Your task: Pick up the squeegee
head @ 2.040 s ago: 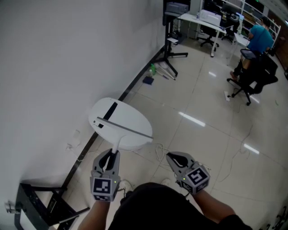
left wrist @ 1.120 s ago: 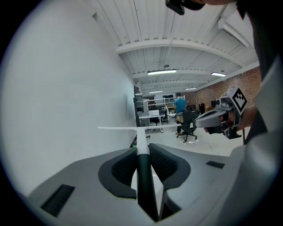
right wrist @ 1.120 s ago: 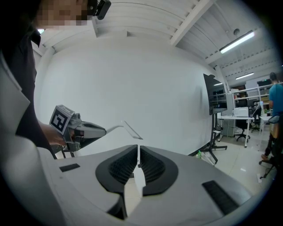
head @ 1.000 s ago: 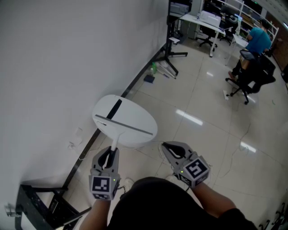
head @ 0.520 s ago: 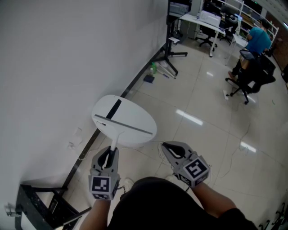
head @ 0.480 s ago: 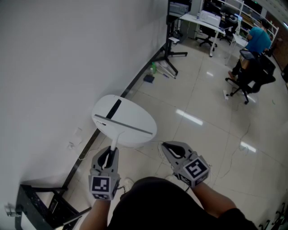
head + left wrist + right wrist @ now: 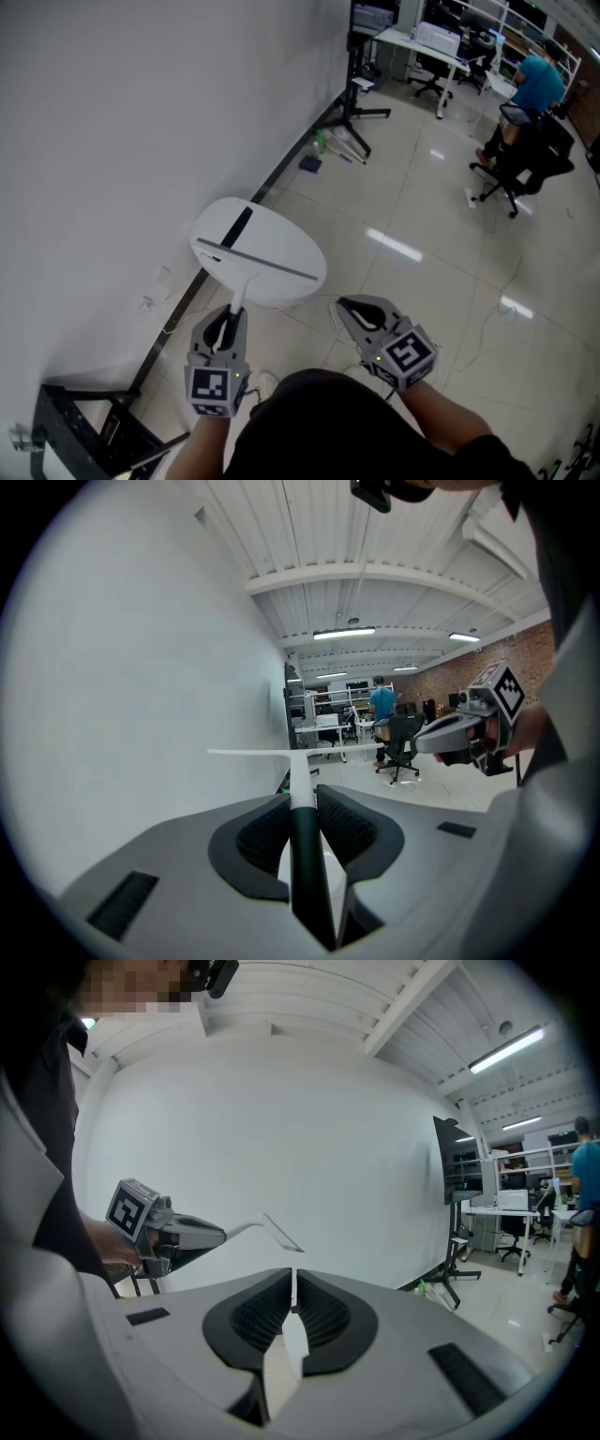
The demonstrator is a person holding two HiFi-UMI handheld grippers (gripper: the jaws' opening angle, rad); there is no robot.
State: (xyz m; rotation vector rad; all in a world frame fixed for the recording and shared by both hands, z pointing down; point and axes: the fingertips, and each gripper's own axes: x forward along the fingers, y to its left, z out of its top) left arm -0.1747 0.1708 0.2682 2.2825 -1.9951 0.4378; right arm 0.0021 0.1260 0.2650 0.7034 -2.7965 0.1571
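Your left gripper [image 7: 228, 325] clamps the squeegee [image 7: 302, 761] by its dark handle, with the white blade set crosswise just ahead of the fingertips. Beyond them a round white table [image 7: 286, 232] stands on the glossy tiled floor [image 7: 422, 225], beside the white wall [image 7: 131, 122]. Your right gripper [image 7: 349, 314], jaws together on nothing, hangs near the left one. Far ahead, a person [image 7: 542, 80] sits at a desk.

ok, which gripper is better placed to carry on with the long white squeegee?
Left. The left gripper is shut on the long white squeegee at its dark handle. The right gripper is shut on nothing and clear of it.
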